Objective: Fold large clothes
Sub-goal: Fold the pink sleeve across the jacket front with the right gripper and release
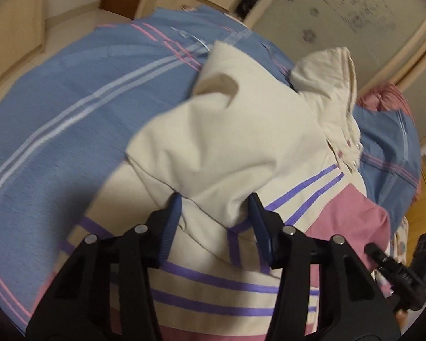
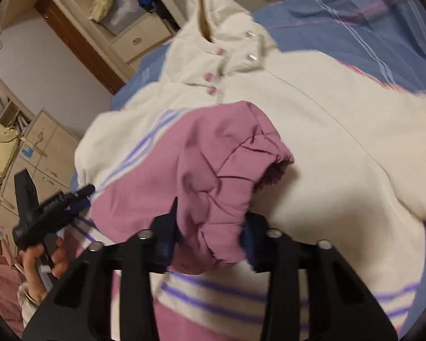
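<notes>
Blue striped bedding (image 1: 56, 108) lay under a cream jacket (image 2: 312, 130) filling mid-frame. Left gripper (image 1: 215, 210) pinched cream cloth; right gripper (image 2: 210, 227) clamped the pink sleeve cuff (image 2: 227, 170) over the chest. Sleeves seemed partly folded; the body fold remained.

Light: warm, dim indoor glow — no clear source in either view.
Shadows: soft dark patch on the blue sheet (image 1: 56, 119) near 8 o'clock in the left view; another under the pink sleeve (image 2: 213, 170) on the cream jacket (image 2: 340, 147).
Blur: motion smear on the jacket edge toward 3 o'clock, right view.
Distortion: strong fisheye bending — black vignette at all corners.
Glare: none.
</notes>
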The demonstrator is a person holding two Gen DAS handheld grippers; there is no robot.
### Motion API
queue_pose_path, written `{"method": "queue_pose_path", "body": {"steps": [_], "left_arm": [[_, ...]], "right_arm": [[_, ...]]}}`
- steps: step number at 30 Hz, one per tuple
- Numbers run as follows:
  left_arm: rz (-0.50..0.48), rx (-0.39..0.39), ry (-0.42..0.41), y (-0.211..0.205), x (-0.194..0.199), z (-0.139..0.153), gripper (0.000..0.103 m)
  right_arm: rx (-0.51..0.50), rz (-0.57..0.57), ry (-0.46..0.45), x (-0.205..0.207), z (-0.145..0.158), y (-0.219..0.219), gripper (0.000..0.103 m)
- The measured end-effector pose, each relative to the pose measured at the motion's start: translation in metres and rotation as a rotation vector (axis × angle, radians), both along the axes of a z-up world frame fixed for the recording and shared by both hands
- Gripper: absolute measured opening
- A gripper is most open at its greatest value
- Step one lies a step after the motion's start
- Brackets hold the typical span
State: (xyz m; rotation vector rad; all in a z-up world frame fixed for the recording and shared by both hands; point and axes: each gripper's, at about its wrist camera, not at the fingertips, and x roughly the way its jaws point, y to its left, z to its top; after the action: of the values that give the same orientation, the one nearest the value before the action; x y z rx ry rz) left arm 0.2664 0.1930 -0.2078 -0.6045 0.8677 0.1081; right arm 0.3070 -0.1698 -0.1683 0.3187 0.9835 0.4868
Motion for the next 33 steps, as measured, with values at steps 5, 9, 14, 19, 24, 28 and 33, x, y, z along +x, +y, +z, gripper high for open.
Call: {"method": "queue_pose_path", "body": {"steps": [5, 9, 14, 19, 24, 28, 33], "left_arm": [[0.082, -0.009, -0.02, 0.013, -0.002, 0.001, 0.049], [0.144, 0.036, -0.024, 0.015, -0.023, 0.014, 0.067], [0.118, 0.249, -0.139, -0.012, -0.044, 0.059, 0.071], [-0.071, 0.28, -0.172, -0.053, -0.036, 0.074, 0.075], [-0.151, 0.342, -0.06, -0.078, -0.014, 0.048, 0.077], [-0.057, 0.31, 0.026, -0.058, 0.001, 0.02, 0.079], [0.036, 0.26, 0.047, -0.03, 0.017, 0.014, 0.084]], "right_arm": [[-0.085, 0.053, -0.013, 0.044, 0.012, 0.037, 0.035], [-0.071, -0.021, 0.126, 0.042, -0.016, 0.009, 0.053], [-0.066, -0.276, -0.106, -0.003, 0.025, -0.052, 0.068], [0.018, -0.122, -0.131, -0.025, 0.052, -0.044, 0.068], [-0.046, 0.137, 0.05, -0.026, 0.015, 0.017, 0.068], [-0.172, 0.03, 0.029, 0.013, -0.015, 0.032, 0.068], [-0.159, -0.038, -0.095, 0.066, -0.016, 0.03, 0.066]]}}
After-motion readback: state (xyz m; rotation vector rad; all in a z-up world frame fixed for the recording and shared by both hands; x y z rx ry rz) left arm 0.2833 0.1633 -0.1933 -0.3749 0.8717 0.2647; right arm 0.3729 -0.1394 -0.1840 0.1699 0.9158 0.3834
